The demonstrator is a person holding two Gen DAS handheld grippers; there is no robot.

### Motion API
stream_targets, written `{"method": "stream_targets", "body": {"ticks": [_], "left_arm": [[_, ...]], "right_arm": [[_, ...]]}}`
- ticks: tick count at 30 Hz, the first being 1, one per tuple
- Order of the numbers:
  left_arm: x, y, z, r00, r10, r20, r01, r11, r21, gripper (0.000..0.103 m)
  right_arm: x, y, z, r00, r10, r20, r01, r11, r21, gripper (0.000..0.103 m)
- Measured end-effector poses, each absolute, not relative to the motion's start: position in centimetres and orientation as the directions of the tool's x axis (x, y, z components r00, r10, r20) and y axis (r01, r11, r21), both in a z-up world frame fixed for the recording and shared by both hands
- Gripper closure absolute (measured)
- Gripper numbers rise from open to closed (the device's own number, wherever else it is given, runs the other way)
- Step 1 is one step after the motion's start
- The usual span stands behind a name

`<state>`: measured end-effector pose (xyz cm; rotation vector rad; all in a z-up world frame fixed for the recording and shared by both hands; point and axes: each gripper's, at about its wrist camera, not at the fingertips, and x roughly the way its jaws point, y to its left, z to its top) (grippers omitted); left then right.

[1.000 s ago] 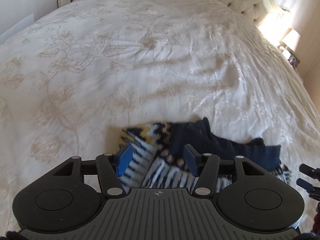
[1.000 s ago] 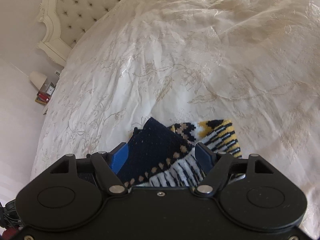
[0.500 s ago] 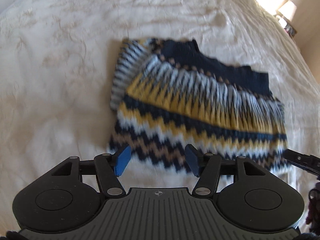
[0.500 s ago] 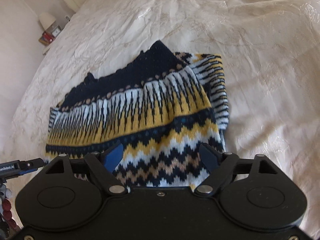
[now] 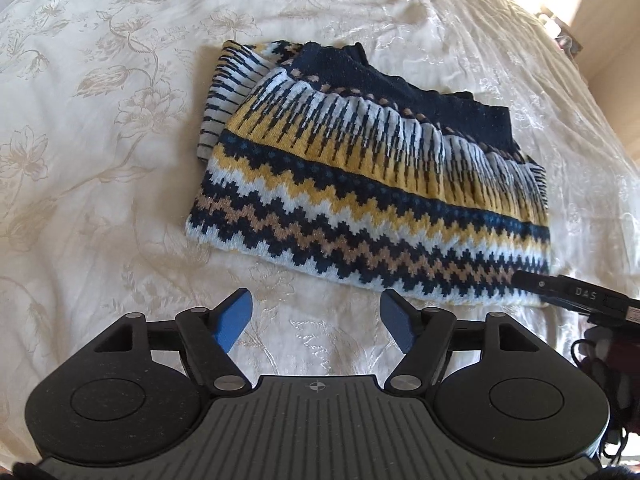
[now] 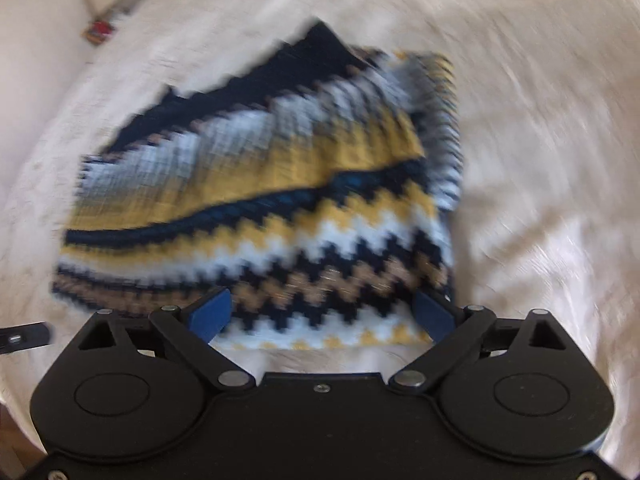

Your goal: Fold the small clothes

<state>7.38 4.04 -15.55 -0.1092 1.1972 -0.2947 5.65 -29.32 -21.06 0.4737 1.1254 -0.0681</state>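
1. Sweater point(image 5: 372, 192): knitted, with navy, yellow, white and tan zigzag bands and a plain navy part at the far edge. It lies folded on the bed, its patterned side up, and a striped layer shows from under its left side in the left wrist view
2. Bed point(image 5: 100, 128): covered by a cream spread with a floral pattern, creased around the sweater
3. Left tongs point(image 5: 316, 318): over bare bedspread just short of the sweater's near edge. Blue pads apart, jaws opening, nothing between them
4. Right tongs point(image 6: 324, 316): over the sweater's near edge. Jaws opening and very wide, the pads astride the hem and not pressing on it; this view is blurred
5. Right tongs' finger also shows at the right edge of the left wrist view, by the sweater's near right corner
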Motion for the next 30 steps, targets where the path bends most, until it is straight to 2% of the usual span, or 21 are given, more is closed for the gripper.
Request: {"method": "stream_targets", "body": {"ticks": [8, 15, 30], "left_arm": [[7.8, 4.2, -15.7, 0.328, -0.273, -0.904, 0.129, 0.961, -0.243, 0.032], [9.4, 2.8, -15.9, 0.327, -0.275, -0.904, 0.13, 0.961, -0.245, 0.032], [12.8, 0.7, -17.0, 0.282, -0.236, -0.93, 0.095, 0.971, -0.218, 0.031]], "right_arm": [[5.8, -29.0, -17.8, 0.529, 0.172, -0.831, 0.206, 0.924, 0.323, 0.006], [10.3, -29.6, -15.1, 0.616, 0.205, -0.76, 0.121, 0.929, 0.35, 0.0], [21.2, -29.9, -18.8, 0.533, 0.245, -0.81, 0.006, 0.956, 0.293, 0.0]]}}
